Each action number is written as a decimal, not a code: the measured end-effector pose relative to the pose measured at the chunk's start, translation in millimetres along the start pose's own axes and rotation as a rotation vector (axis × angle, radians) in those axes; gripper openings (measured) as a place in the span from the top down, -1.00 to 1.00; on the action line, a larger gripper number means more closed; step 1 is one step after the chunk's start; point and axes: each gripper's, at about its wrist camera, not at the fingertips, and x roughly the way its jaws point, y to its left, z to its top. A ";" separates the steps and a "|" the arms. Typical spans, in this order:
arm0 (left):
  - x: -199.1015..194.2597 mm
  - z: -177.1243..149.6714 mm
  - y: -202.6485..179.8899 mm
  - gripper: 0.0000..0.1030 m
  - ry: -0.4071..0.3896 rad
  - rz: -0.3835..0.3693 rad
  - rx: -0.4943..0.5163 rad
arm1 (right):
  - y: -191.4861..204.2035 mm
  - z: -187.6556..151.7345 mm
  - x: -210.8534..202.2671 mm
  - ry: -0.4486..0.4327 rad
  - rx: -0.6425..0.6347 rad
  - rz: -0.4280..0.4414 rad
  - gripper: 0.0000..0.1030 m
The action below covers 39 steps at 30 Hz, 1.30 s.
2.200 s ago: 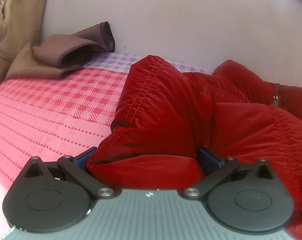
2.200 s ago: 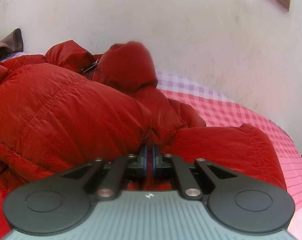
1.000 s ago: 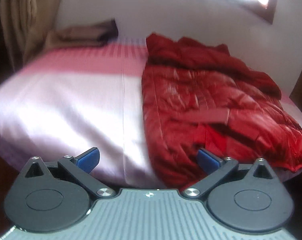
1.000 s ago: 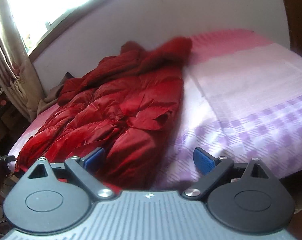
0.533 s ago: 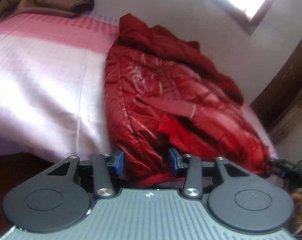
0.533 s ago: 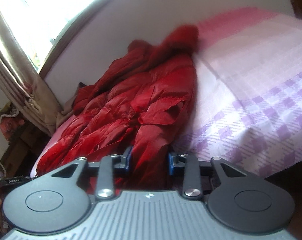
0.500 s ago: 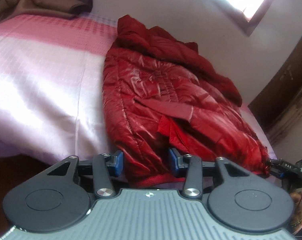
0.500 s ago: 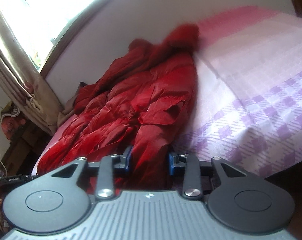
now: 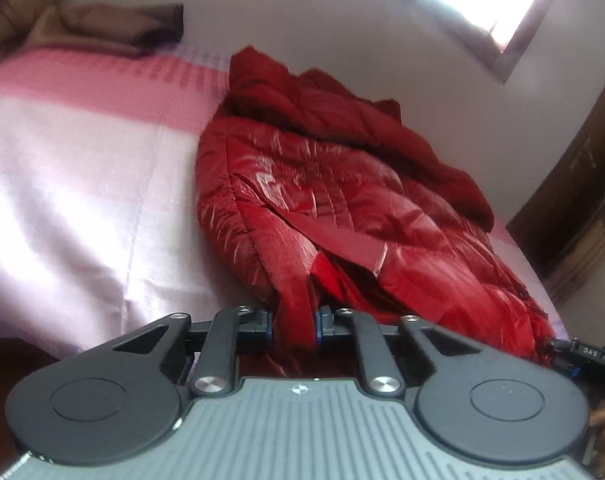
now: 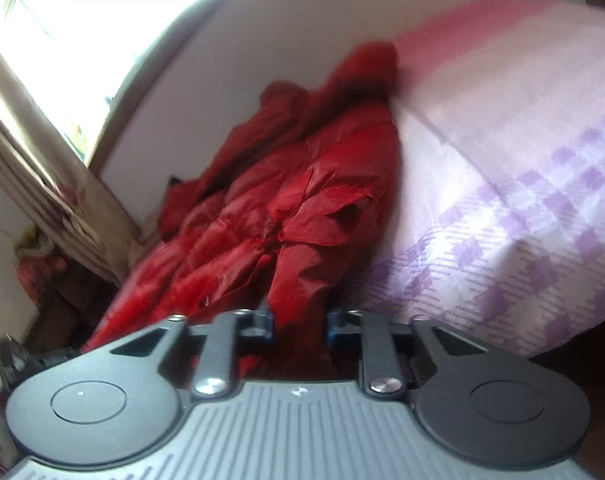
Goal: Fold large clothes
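On the bed (image 9: pixel 62 184), each tool, left (image 9: pixel 293 326) and right (image 10: pixel 299 326), has just closed, pinching the red jacket's (image 9: pixel 342 200) near hem.

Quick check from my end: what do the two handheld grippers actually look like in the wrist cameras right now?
Both look alike. The left gripper and right gripper each have a grey ribbed body with a small emblem at its front edge, two round black discs, black link arms with silver pivot screws, and blue pads on the fingertips. No cables or sleeves show.

Glossy quilted red jacket (image 9: pixel 342 208) on smooth woven checked bedsheet (image 9: pixel 82 200), matt plastic gripper bodies
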 end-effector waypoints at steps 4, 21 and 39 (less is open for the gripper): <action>-24.4 0.1 -4.8 0.70 -0.029 -0.013 0.006 | -3.6 -2.5 -15.8 -0.020 0.072 0.072 0.73; -139.1 0.5 -31.6 0.71 -0.212 -0.123 -0.130 | 38.8 -7.5 -99.2 -0.159 0.274 0.366 0.76; -33.4 184.5 -72.2 0.69 -0.401 -0.015 -0.152 | 47.7 169.6 2.9 -0.250 0.270 0.243 0.77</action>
